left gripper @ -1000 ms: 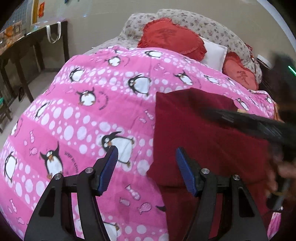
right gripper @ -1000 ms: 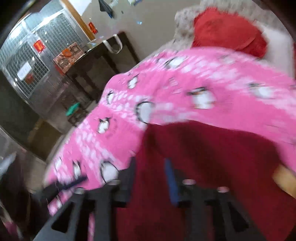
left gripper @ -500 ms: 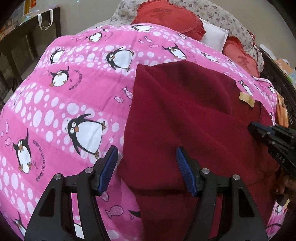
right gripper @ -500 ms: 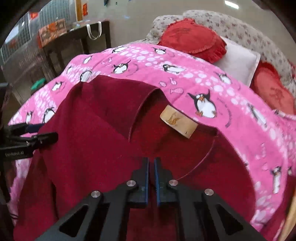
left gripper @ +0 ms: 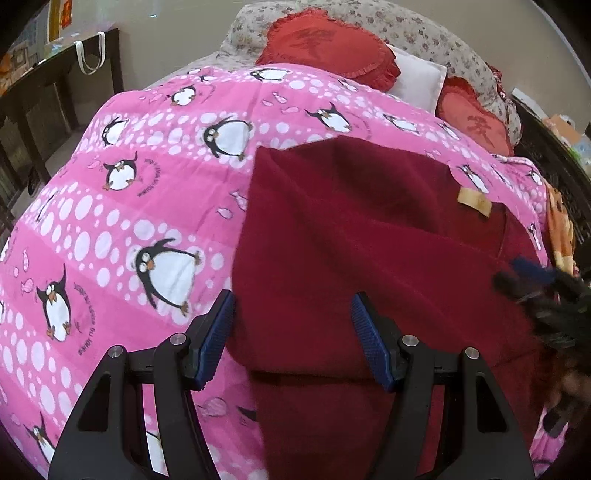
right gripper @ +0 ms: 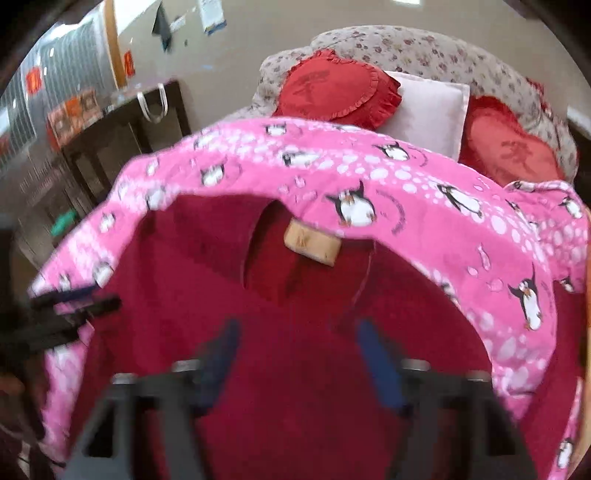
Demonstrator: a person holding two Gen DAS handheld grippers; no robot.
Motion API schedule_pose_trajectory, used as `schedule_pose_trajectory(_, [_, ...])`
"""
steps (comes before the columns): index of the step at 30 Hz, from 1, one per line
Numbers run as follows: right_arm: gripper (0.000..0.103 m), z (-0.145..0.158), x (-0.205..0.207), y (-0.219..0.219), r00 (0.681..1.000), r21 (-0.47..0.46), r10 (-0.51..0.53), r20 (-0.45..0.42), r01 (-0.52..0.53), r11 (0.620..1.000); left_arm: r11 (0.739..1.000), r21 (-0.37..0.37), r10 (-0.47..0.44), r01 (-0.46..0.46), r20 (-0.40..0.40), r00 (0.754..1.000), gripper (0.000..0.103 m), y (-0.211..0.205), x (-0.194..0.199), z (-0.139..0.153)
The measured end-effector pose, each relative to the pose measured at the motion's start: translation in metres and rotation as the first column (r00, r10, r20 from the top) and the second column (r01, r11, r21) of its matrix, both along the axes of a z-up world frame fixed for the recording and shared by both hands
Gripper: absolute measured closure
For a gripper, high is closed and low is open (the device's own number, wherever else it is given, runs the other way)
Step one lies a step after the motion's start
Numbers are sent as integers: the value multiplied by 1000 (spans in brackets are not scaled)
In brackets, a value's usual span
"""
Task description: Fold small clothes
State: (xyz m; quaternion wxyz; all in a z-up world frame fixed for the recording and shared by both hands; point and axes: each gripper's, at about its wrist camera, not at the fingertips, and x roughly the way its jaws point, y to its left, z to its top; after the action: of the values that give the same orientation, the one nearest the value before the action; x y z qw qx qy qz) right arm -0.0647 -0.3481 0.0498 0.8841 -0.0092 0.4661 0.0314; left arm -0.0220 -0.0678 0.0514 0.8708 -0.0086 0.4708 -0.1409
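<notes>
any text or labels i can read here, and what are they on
Nothing reads cleanly.
Tan label on the dark red garment: a faint mark, too blurred to read.
Two red cushions: each bears one large stitched character, not legible.
Pink penguin quilt: small curved print beside the penguins, too small to read.
Wall papers: blurred.

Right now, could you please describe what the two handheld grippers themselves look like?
The left gripper has black, triangular cut-out arms with silver screws and blue ribbed pads on its fingers. The right gripper, blurred, shows the same black frame and blue pads. No cables or sleeves show.
</notes>
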Motion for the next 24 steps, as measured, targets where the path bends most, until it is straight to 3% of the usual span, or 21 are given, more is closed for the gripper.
schedule_pose_trajectory(2, [49,-5,-2,-1,1000,-10,-20,4,20,1000,1000,15,-20,20,-4,1000,38,-7,-5,0])
schedule_pose_trajectory(5, [50,13,-10,-15,998,78,-62,22,60,995,998,44,-42,41,22,999,38,-11,-13,5])
schedule_pose_trajectory(8, [48,32,-22,-49,983,102,-173,68,165,981,1000,5,-30,30,45,999,38,-8,-17,17])
schedule_pose_trajectory(11, [38,40,-32,-91,954,78,-291,68,286,955,998,-48,-28,31,75,997,38,-8,-19,29])
schedule_pose_trajectory(13, [37,40,-33,-120,919,46,-391,49,389,920,997,-55,-40,45,82,996,38,-14,-18,34])
schedule_pose_trajectory(17, [37,22,-33,-178,856,34,-516,-27,517,855,996,-25,-82,84,60,995,38,-33,-14,25])
schedule_pose_trajectory(20, [37,0,-25,-199,848,65,-520,-103,528,847,993,0,-122,122,0,993,38,-48,-12,8])
schedule_pose_trajectory(22, [37,-10,-24,-212,847,78,-523,-95,530,845,990,40,-136,137,-26,990,38,-55,-11,-3])
schedule_pose_trajectory(24, [52,-11,-31,-226,846,127,-530,-64,533,836,988,52,-145,146,-16,989,38,-56,-12,-4])
